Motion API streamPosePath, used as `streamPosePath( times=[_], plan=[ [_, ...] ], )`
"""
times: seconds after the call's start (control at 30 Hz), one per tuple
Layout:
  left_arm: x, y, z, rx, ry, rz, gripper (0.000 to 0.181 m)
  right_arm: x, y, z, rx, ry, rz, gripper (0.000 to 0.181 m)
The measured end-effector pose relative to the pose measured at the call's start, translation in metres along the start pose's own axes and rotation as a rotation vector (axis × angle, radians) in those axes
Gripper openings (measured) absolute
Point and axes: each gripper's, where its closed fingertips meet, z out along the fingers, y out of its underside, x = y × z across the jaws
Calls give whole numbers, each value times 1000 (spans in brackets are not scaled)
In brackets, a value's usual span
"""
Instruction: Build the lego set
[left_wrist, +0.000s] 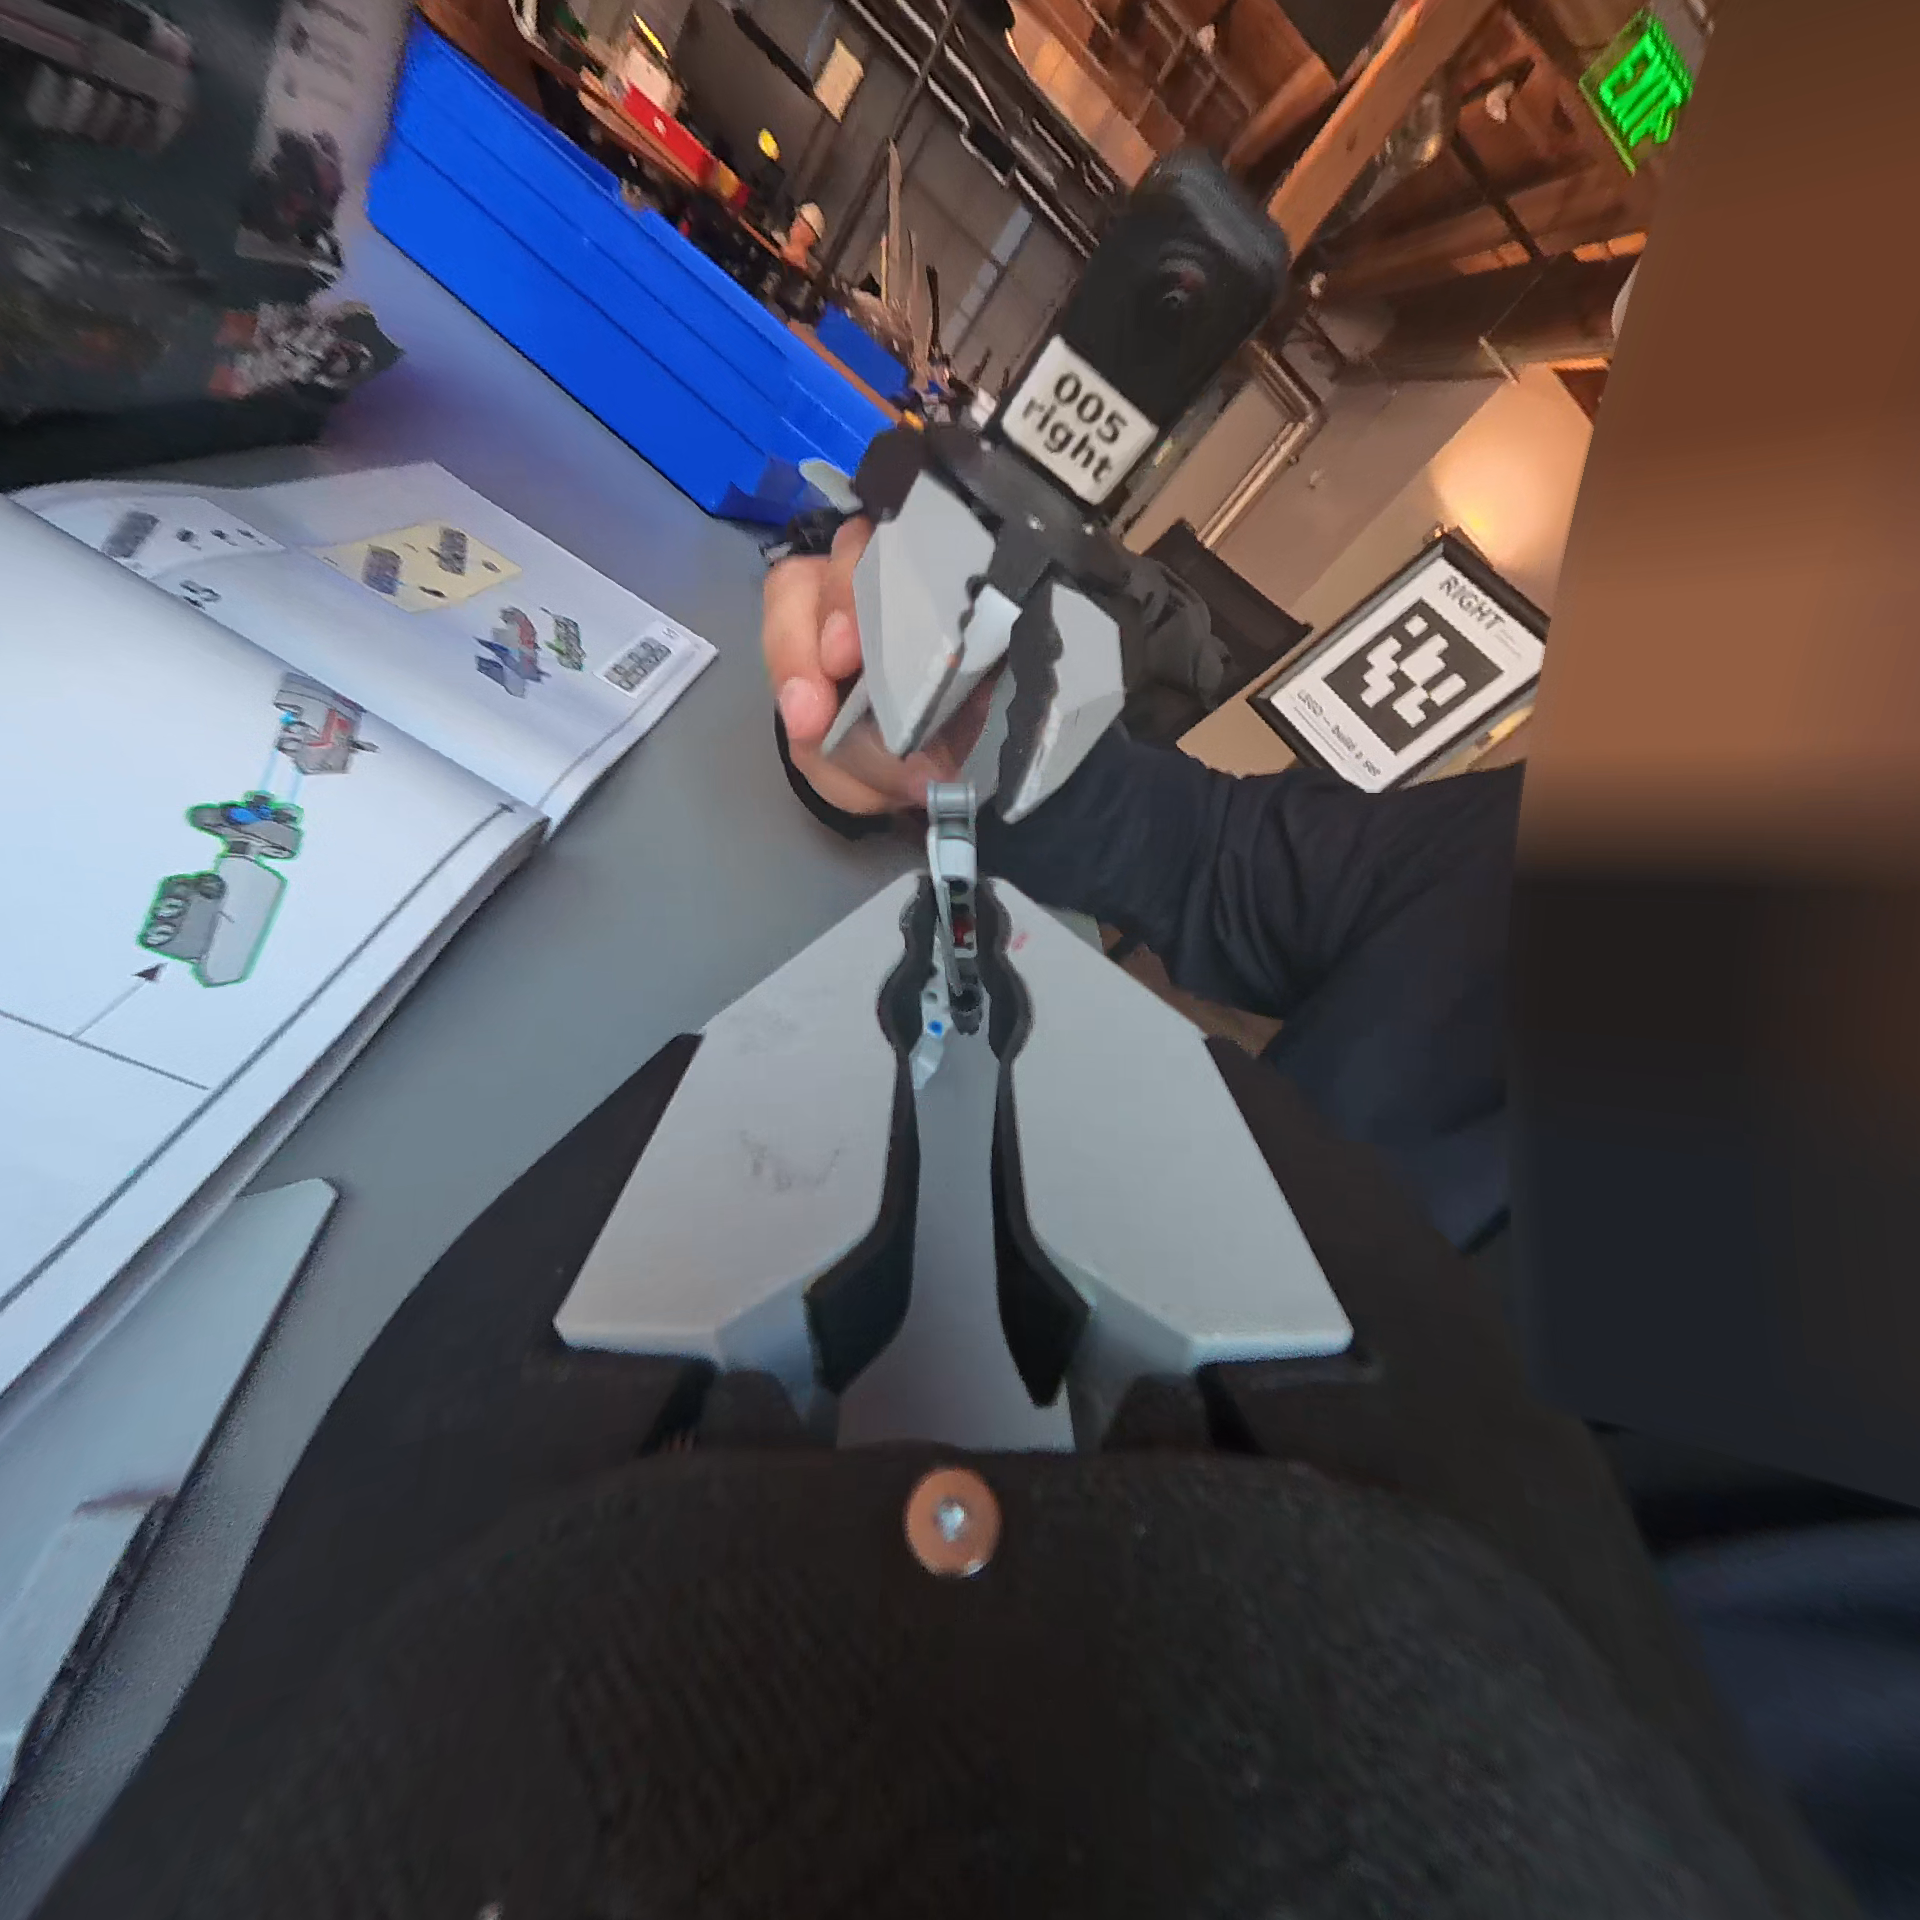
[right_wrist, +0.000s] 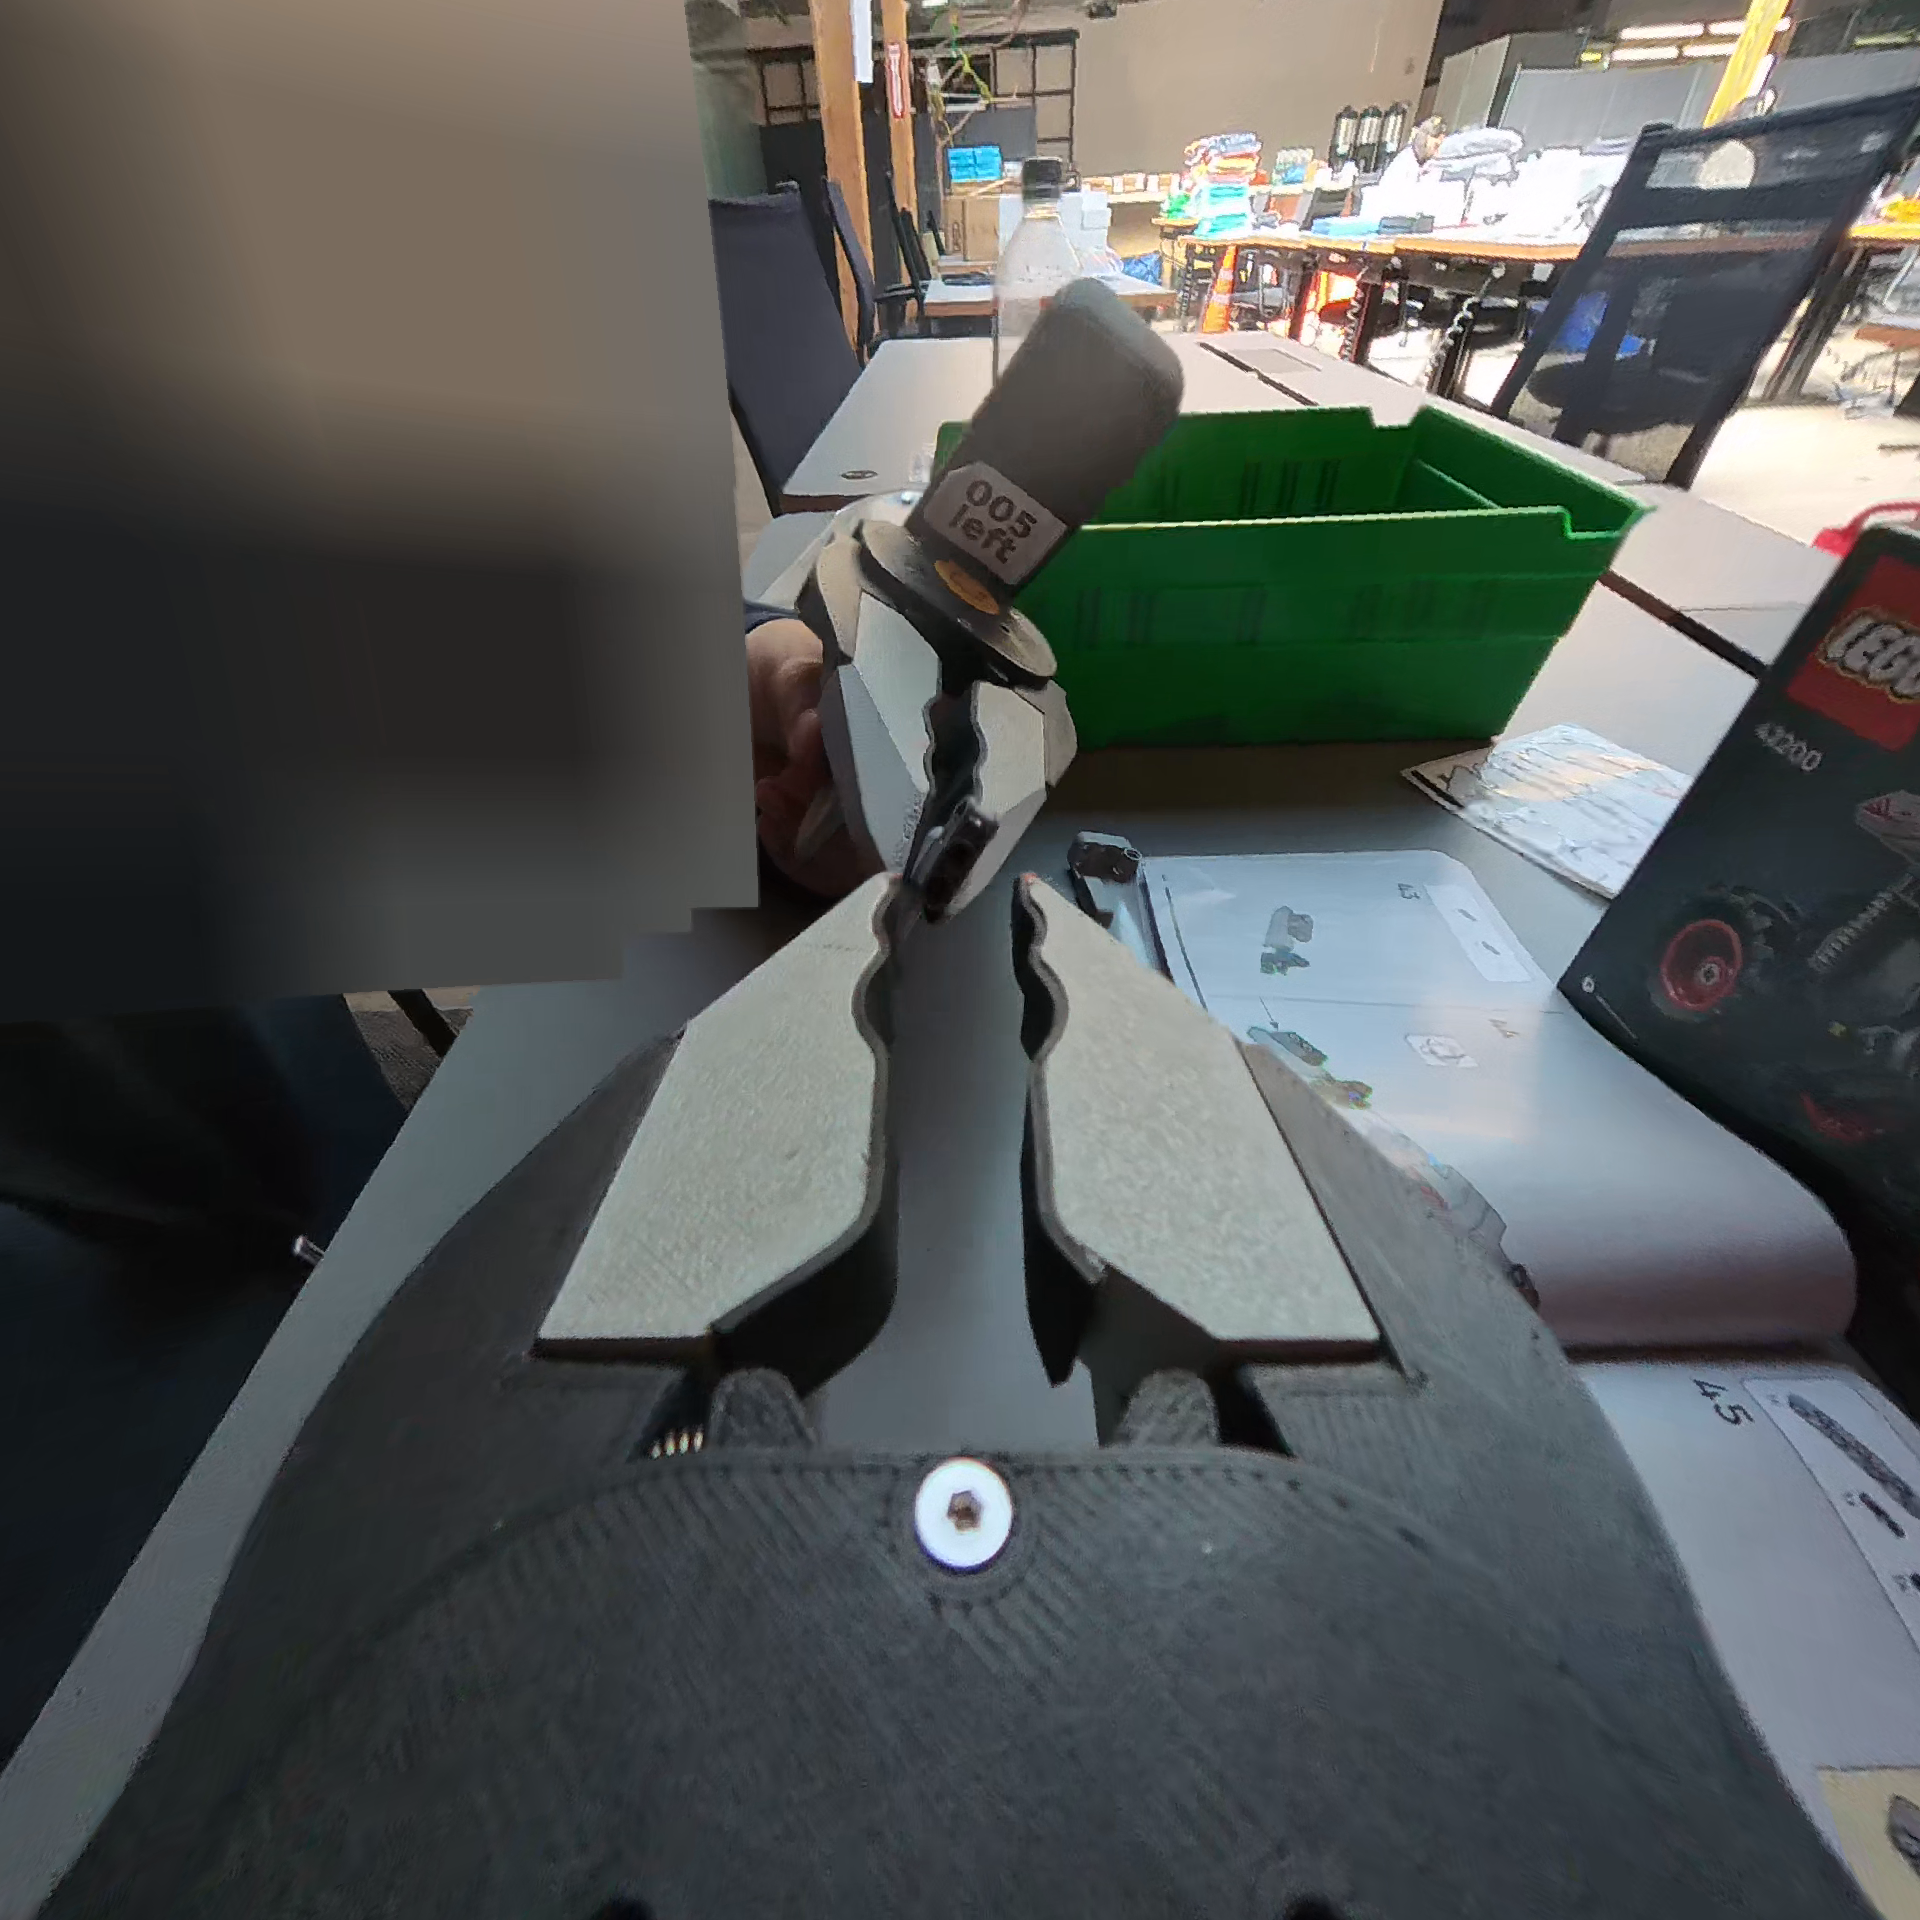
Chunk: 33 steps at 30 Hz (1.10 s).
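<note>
My left gripper (left_wrist: 951, 896) is shut on a small lego assembly (left_wrist: 954, 940) of grey and black parts. A light grey beam (left_wrist: 950, 831) sticks out past its fingertips. In the right wrist view the left gripper (right_wrist: 935, 868) shows farther off, with the black part (right_wrist: 953, 858) at its tips. My right gripper (right_wrist: 958, 896) is open and empty, and its left fingertip almost touches that black part. In the left wrist view the right gripper (left_wrist: 966, 781) hangs just above the grey beam. A loose dark grey piece (right_wrist: 1104, 858) lies at the edge of the instruction booklet (right_wrist: 1403, 1039).
The open booklet (left_wrist: 312, 748) lies on the grey table (left_wrist: 665, 883). A green bin (right_wrist: 1299, 623) stands behind the grippers, and blue bins (left_wrist: 582, 270) at the table's far side. The set's dark box (right_wrist: 1787, 883) stands at the right, beside a plastic bag (right_wrist: 1558, 800). The grippers are tip to tip, or close to it. Left tips and right tips are each some 15 centimeters from the loose dark grey piece (right_wrist: 1104, 858).
</note>
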Motion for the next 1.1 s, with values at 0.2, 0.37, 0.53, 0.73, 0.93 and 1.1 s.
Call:
streamPosePath(
  times=[0.2,0.37,0.53,0.73,0.93,1.1],
  plan=[
    [0,14,5,-104,-50,86,5,-15,9,5,-96,-37,-84,17],
    [-11,16,6,-159,-221,345,5,-6,3,11,-60,17,20,0],
    [-10,17,10,-174,-255,439,4,-1,6,10,-92,37,16,12],
    [-9,11,9,-134,-265,467,5,-7,7,6,-87,-41,47,11],
    [-8,15,9,-153,-243,450,5,-10,10,11,-70,-67,41,5],
    [-10,20,12,-188,-274,483,5,-14,15,15,-90,-86,49,5]
  ],
)
